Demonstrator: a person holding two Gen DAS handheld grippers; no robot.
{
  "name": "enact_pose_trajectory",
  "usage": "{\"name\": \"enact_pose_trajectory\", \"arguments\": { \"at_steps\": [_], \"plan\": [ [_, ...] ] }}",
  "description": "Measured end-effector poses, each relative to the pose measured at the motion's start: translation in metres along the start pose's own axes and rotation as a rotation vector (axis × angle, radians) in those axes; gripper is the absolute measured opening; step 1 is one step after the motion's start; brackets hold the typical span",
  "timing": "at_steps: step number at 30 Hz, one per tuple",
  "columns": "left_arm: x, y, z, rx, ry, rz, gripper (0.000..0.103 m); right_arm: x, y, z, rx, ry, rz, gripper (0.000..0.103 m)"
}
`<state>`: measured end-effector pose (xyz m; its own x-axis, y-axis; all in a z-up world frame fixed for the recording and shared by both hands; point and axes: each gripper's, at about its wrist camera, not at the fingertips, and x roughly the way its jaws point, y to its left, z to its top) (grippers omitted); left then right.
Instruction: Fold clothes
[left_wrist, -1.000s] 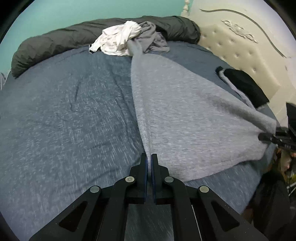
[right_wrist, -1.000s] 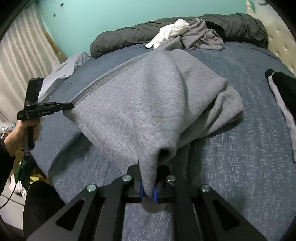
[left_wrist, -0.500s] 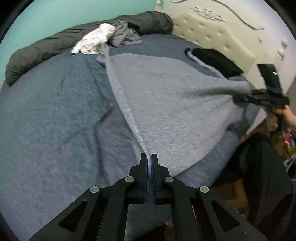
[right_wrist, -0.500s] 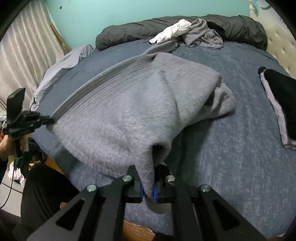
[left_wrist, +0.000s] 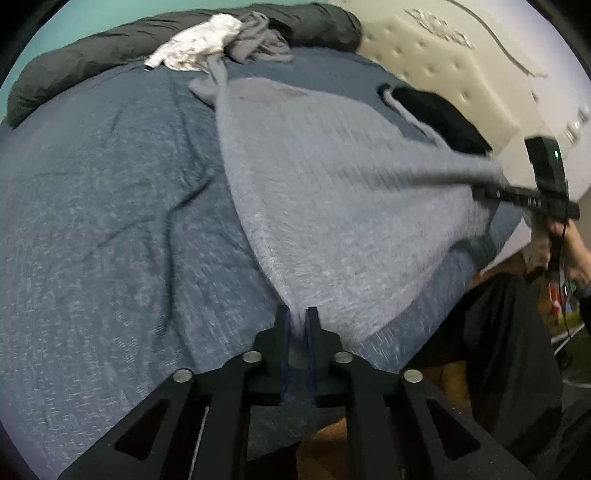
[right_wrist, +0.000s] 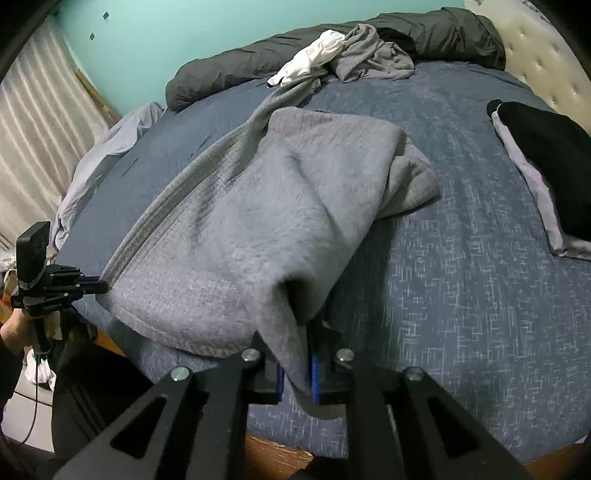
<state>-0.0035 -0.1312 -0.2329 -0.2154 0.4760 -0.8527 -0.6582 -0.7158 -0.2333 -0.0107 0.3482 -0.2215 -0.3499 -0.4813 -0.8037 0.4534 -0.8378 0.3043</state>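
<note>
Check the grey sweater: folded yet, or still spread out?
Not folded. The grey sweater is stretched across the bed between the left gripper and right gripper, its far side bunched.

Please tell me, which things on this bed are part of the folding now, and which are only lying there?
In use: grey sweater, held at the near bed edge by the left tool and the right tool.

Lying about: black garment, white cloth, crumpled grey garment, dark duvet.
</note>
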Motion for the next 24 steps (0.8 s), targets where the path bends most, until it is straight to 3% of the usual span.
{"name": "enact_pose_trajectory", "arguments": {
  "at_steps": [4, 7, 11, 13, 18, 24],
  "plan": [
    [-0.008, 0.014, 0.012, -0.033, -0.026, 0.011, 0.011, -0.009, -0.005, 0.006, 0.012, -0.029, -0.015, 0.026],
    [-0.006, 0.023, 0.027, -0.057, -0.049, 0.023, 0.013, -0.021, -0.020, 0.014, 0.077, -0.071, 0.026, 0.041],
    [-0.004, 0.034, 0.047, -0.089, -0.080, 0.039, 0.016, -0.040, -0.039, 0.026, 0.148, -0.155, 0.023, 0.053],
    [-0.003, 0.040, 0.058, -0.108, -0.096, 0.046, 0.017, -0.039, -0.049, 0.034, 0.192, -0.178, 0.007, 0.056],
    [0.018, 0.055, 0.101, -0.165, -0.130, 0.050, 0.035, -0.012, -0.069, 0.057, 0.273, -0.197, -0.017, 0.056],
    [0.054, 0.070, 0.162, -0.189, -0.145, 0.077, 0.041, 0.036, -0.079, 0.079, 0.363, -0.207, 0.020, 0.057]
  ]
}}
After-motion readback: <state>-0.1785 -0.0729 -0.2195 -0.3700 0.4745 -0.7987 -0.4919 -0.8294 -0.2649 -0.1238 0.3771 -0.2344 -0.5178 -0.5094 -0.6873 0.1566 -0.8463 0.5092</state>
